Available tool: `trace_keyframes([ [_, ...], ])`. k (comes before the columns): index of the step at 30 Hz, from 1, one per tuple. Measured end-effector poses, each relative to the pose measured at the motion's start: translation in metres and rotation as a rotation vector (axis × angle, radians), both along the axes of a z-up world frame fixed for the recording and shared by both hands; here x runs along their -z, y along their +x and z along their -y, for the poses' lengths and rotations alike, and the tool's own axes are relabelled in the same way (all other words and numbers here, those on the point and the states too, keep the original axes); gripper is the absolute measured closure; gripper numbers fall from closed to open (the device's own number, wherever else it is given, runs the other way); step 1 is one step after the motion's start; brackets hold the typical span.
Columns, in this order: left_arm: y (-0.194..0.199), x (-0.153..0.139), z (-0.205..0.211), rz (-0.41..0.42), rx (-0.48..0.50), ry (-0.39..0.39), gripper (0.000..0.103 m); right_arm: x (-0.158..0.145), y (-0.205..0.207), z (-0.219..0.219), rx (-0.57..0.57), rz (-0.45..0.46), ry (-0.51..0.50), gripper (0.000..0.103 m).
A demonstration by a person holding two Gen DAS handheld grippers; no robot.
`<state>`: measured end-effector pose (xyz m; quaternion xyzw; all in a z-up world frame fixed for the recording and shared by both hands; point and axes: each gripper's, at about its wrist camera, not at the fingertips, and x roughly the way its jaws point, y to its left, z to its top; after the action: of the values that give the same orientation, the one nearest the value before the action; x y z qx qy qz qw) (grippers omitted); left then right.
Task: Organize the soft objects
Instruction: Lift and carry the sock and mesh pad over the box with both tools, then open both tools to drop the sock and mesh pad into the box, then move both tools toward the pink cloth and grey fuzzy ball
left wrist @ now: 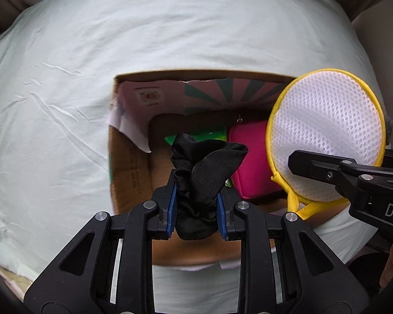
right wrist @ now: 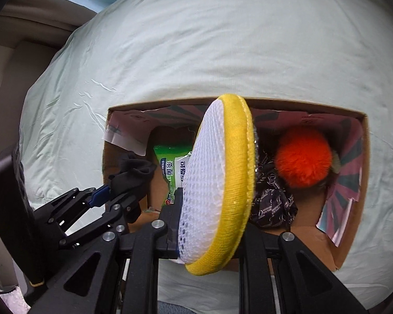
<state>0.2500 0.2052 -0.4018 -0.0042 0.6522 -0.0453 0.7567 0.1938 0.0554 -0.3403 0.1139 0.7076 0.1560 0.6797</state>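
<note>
Here your left gripper (left wrist: 196, 206) clamps a crumpled black cloth (left wrist: 204, 170) pointing up over the open cardboard box (left wrist: 123, 162); your right gripper (right wrist: 209, 230) pinches the round yellow-rimmed mesh pad (right wrist: 217, 183) edge-on, upright.

Left gripper (left wrist: 196, 209): matte black plastic frame; two angular linkage arms, each with a triangular cut-out; round silver pivot pins at the joints; blue ribbed pads (left wrist: 172, 209) lining the inner faces of both fingers.

Right gripper (right wrist: 209, 225): same build, matte black; paired linkage arms with triangular cut-outs; silver pivot pins on either side. From the left wrist view its side shows a small cross-head screw, further silver pins, and white printed letters "DA", the rest cut off by the frame edge. Pad colour on this unit cannot be told.
</note>
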Motion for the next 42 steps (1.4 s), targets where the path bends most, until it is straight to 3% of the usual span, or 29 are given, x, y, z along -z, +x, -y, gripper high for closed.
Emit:
trace_keyframes([
  [5,0.008,0.016,0.014,-0.032,0.028,0.020,0.078,0.023,0.013,0.006,-0.005,-0.066,0.003,0.086],
  [6,0.009,0.017,0.016,-0.031,0.038,0.028,0.060,0.026,0.014,0.007,-0.005,-0.077,0.005,0.086],
  [7,0.009,0.018,0.018,-0.030,0.048,0.031,0.018,0.030,0.016,0.006,-0.010,-0.087,0.002,0.085],
  [8,0.011,0.018,0.018,-0.032,0.052,0.027,0.000,0.032,0.017,0.007,-0.015,-0.095,-0.007,0.077],
  [9,0.011,0.018,0.019,-0.035,0.053,0.019,0.000,0.035,0.018,0.008,-0.020,-0.101,-0.017,0.068],
  [11,0.013,0.019,0.020,-0.034,0.046,0.005,0.000,0.037,0.018,0.010,-0.021,-0.098,-0.027,0.008],
  [12,0.014,0.020,0.021,-0.043,0.045,0.005,0.000,0.036,0.018,0.012,-0.018,-0.087,-0.027,0.003],
  [20,0.012,0.013,0.026,-0.033,0.057,0.012,0.000,0.014,0.010,0.042,0.021,-0.034,-0.081,0.002],
  [32,-0.016,-0.038,0.019,0.049,0.061,0.003,0.000,-0.030,-0.017,0.048,0.039,0.069,-0.090,0.002],
  [42,-0.062,-0.106,0.001,0.168,0.028,-0.015,0.000,-0.111,-0.063,0.040,0.014,0.296,-0.141,0.002],
])
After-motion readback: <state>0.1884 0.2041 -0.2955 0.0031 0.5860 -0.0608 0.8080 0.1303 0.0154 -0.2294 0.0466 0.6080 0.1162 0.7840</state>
